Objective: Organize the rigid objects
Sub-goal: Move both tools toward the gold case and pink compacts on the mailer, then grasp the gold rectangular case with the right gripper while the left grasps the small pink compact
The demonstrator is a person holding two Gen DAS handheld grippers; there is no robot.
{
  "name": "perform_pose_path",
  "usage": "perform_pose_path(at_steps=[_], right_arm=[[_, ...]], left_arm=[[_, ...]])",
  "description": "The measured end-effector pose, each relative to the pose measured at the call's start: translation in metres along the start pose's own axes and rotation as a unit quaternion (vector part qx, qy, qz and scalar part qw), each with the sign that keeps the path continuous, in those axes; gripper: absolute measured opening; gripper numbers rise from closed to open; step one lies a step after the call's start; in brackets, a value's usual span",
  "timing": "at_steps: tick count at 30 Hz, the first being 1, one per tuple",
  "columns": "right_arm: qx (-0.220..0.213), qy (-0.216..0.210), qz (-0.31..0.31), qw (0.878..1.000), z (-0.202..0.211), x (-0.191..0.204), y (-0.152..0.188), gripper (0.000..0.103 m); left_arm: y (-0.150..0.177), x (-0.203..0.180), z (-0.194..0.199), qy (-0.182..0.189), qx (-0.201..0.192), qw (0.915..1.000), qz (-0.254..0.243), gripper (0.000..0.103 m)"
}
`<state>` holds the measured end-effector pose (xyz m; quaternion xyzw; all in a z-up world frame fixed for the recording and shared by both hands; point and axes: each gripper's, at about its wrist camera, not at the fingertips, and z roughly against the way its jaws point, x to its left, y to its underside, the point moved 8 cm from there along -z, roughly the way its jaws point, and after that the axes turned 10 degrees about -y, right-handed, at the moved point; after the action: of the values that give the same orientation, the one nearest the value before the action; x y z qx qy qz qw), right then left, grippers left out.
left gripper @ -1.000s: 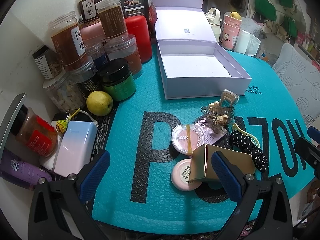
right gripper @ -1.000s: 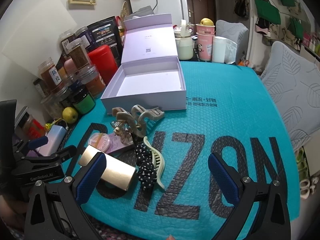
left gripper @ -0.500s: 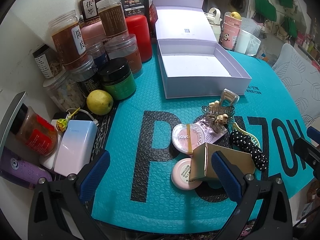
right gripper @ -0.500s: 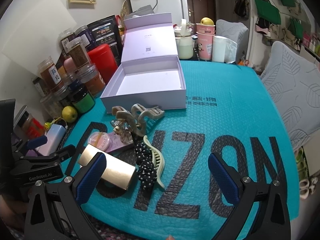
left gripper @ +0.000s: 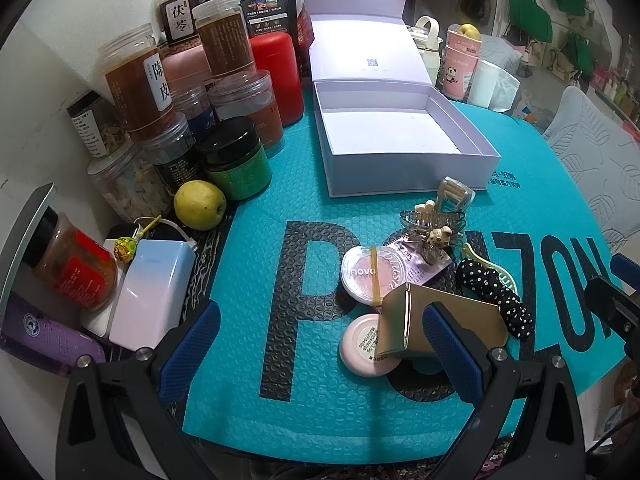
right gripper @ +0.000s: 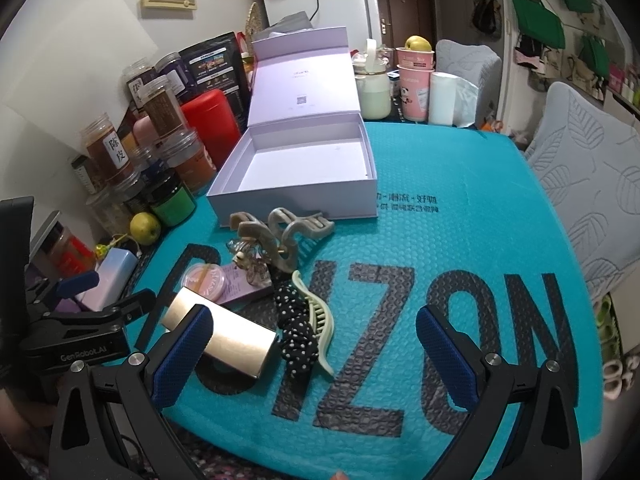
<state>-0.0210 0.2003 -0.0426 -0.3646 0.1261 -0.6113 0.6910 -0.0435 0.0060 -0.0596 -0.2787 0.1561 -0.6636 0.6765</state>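
Your left gripper hangs low over the near edge of the teal bubble mailer, its blue pads spread wide with nothing between them; your right gripper is likewise spread and empty, a little further along the same edge. The things to sort sit in one tight cluster just ahead of you: a gold box lies tilted on top of a pink round compact, with a clear-lidded blush pan touching behind it, a purple packet under a clear claw clip, a beige claw clip at the back, and a black polka-dot clip lying against a pale green clip. The open lavender box stands just beyond the cluster, its lid upright at the far side and its floor bare; the beige clip almost touches its front wall. On your left the mailer's edge runs beside a yellow-green fruit, a power bank and stacked jars, so room is tight there. To your right, the mailer is bare across the printed letters out to its far edge, beside a grey cushioned chair.
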Motion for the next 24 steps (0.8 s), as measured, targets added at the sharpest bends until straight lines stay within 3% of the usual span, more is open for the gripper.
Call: perform_pose_path(at_steps=[14,24], right_arm=[[0.006,-0.032,0.021,0.999,-0.004,0.011,0.009,0.103],[0.031,-0.089,0.035,0.995,-0.021,0.021,0.022,0.103]], left_arm=[[0.023,0.002,-0.006,0.014,0.016,0.9998,0.005,0.103],[0.047,0.003,-0.018,0.038,0.04,0.9985,0.002,0.103]])
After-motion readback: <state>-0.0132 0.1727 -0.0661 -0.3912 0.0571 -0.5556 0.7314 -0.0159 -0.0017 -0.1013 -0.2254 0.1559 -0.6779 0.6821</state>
